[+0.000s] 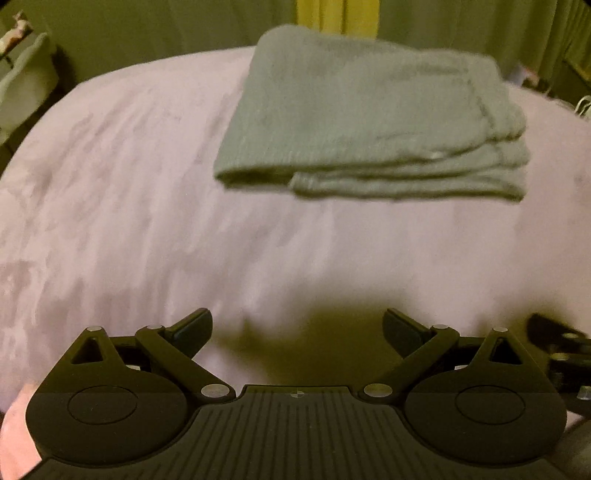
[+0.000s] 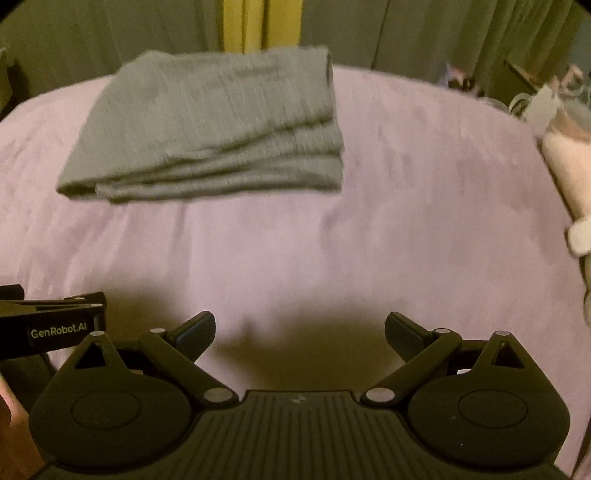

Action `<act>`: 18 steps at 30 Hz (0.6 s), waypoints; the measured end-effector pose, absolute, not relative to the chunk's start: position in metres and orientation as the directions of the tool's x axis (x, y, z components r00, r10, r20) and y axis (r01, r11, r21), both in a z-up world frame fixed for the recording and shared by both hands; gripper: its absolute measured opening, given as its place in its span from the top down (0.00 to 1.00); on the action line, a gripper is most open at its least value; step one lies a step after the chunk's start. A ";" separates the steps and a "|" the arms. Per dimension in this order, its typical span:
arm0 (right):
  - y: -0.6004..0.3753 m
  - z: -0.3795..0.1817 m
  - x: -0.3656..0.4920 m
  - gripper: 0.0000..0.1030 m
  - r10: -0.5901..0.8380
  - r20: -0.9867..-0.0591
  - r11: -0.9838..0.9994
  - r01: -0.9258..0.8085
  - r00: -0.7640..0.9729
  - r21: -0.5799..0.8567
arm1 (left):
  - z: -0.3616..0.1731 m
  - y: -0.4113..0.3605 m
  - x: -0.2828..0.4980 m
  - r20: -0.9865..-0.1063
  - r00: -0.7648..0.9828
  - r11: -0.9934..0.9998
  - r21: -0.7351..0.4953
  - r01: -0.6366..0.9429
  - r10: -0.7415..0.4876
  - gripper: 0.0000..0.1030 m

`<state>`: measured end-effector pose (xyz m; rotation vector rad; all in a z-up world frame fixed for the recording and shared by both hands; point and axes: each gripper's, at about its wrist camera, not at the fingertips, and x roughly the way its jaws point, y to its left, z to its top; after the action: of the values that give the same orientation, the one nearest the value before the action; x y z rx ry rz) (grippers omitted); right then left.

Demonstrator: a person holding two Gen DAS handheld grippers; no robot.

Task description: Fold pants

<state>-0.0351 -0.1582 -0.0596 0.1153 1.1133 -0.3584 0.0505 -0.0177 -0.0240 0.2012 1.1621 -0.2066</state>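
The pants (image 1: 369, 114) lie folded into a thick grey-green rectangle of several stacked layers on a pale lilac bed cover (image 1: 147, 229); in the left wrist view the bundle sits in the upper centre-right of the frame, and in the right wrist view the same bundle (image 2: 214, 125) sits in the upper left, its layered edges facing the cameras. Nothing touches the fabric. Both views are slightly blurred. The left gripper (image 1: 297, 328) fills the bottom of its frame with its two fingers spread wide apart and nothing between them, well short of the pants, above a dark shadow on the cover. The right gripper (image 2: 299, 330) stands the same way at the bottom of its frame, fingers parted and empty. Part of the left gripper also shows at the lower left edge of the right wrist view. Curtains (image 2: 369, 33) hang behind the bed across the top of both frames, and a pink-and-white soft item (image 2: 569, 170) lies at the right edge of the right wrist view.
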 end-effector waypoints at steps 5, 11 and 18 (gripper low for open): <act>-0.154 -0.043 -0.018 0.04 -0.250 -0.883 0.944 0.303 0.397 -0.132 | -0.005 -0.018 0.055 -0.923 0.378 0.964 0.040 0.264 -0.066 0.02; -0.157 -0.028 -0.005 0.04 -0.254 -0.872 0.944 0.304 0.418 -0.129 | 0.010 -0.020 0.061 -0.911 0.409 0.965 0.055 0.257 -0.057 0.02; -0.154 -0.026 0.008 0.04 -0.270 -0.871 0.943 0.297 0.411 -0.152 | 0.018 -0.026 0.065 -0.900 0.436 0.962 0.098 0.257 -0.025 0.02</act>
<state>0.0081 -0.1539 -0.0260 0.0282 1.0902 -0.3570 0.0649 -0.0261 0.0179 0.2338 1.1087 -0.1769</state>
